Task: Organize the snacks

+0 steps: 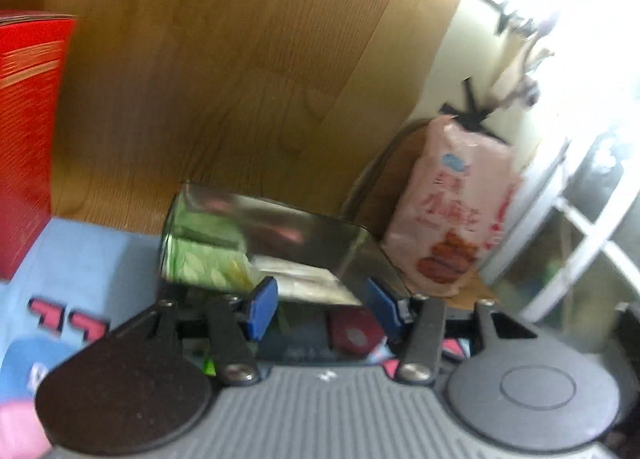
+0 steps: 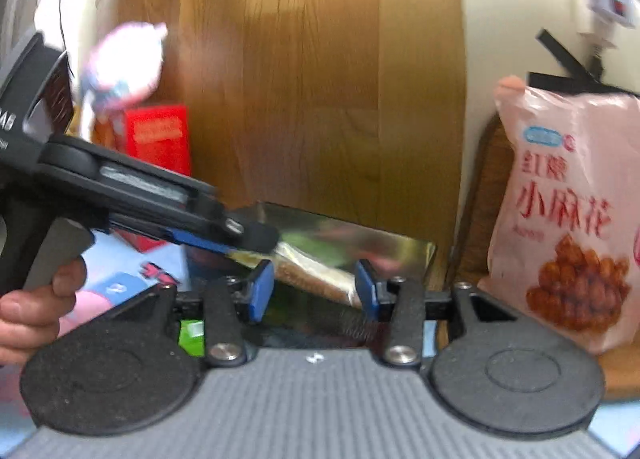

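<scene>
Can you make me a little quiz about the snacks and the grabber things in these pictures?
1. True or false: the pink snack bag stands to the right of the shiny box.
2. Pick one: the pads on the right gripper are A) red, B) blue, C) green.
3. Fill in: the carton at the far left is ____.

Key: 1 true; 2 B; 3 red.
</scene>
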{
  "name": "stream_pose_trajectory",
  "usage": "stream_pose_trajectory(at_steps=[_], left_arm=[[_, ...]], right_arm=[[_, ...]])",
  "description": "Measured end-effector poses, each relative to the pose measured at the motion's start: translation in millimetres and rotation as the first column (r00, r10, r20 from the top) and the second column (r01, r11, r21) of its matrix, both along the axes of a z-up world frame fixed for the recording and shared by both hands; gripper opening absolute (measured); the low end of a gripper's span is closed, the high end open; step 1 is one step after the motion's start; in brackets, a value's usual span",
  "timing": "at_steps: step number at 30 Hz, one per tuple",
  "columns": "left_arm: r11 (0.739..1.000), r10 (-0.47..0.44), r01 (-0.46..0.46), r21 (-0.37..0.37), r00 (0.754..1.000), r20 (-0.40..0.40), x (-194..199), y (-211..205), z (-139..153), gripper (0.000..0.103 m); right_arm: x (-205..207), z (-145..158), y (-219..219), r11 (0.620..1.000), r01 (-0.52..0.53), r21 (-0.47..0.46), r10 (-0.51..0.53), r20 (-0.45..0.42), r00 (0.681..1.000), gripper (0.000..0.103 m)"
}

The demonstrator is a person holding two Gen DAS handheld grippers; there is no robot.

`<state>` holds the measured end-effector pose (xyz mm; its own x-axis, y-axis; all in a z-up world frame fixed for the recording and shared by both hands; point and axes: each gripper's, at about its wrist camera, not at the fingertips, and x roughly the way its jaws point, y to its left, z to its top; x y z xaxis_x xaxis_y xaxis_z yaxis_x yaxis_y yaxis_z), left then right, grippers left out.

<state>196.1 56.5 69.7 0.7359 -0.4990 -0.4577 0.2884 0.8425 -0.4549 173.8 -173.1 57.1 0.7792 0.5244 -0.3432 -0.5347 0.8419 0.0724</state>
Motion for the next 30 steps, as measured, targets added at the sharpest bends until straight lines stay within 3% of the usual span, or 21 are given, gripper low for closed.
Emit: stream_pose_trajectory(at_steps=[2, 5, 7, 9, 13, 15, 21, 26, 28, 30], left_arm=[[1.0, 0.002, -0.002, -0.005, 1.0, -0.003, -21, 10, -5, 0.049], [0.999, 0.035, -0.034, 0.02, 0.997, -0.075, -36, 16, -21, 0.049], [0.999, 0.052, -0.049, 0.023, 0.987, -0.151, -41, 18, -38, 0.045], [0.999, 0.041, -0.036, 0.027, 0.978, -0.203, -51, 17, -50, 0.035], [0.999, 0.042, -0.037, 0.029, 0.983, -0.18, -84, 16, -52, 0.028], [1.0, 0.003, -0.005, -0.007, 0.978, -0.209, -98, 17, -56, 0.024], [0.995, -0.076, 0.085, 0.061, 0.988, -0.133, -161, -7, -56, 0.024], [0.985, -0.092, 0.103, 0.14, 0.992, -0.084, -204, -14, -52, 0.029], [0.987, -0.086, 0.096, 0.128, 0.993, -0.082, -214, -7, -50, 0.03], [0.989, -0.091, 0.101, 0.104, 0.991, -0.095, -216, -3, -47, 0.031]], right_arm=[[-5, -9, -6, 0.996, -0.064, 0.055, 0.07, -0.109, 0.992, 0.052], [5, -28, -2, 0.995, -0.063, 0.075, 0.081, -0.266, 0.96, 0.059], [16, -40, 4, 0.993, -0.064, 0.1, 0.096, -0.346, 0.933, 0.059], [16, -46, 8, 0.991, -0.053, 0.126, 0.098, -0.381, 0.919, 0.058], [-11, -38, 16, 0.976, -0.143, 0.167, 0.199, -0.395, 0.897, 0.049], [-38, -37, 16, 0.977, -0.173, 0.121, 0.206, -0.368, 0.907, 0.05], [-126, -56, 10, 0.973, -0.23, 0.014, 0.223, -0.308, 0.925, 0.047], [-171, -57, -17, 0.99, -0.143, 0.015, 0.143, -0.239, 0.96, 0.049], [-179, -59, -31, 0.997, -0.075, 0.033, 0.081, -0.236, 0.968, 0.051], [-182, -61, -42, 0.999, -0.025, 0.047, 0.035, -0.237, 0.971, 0.061]])
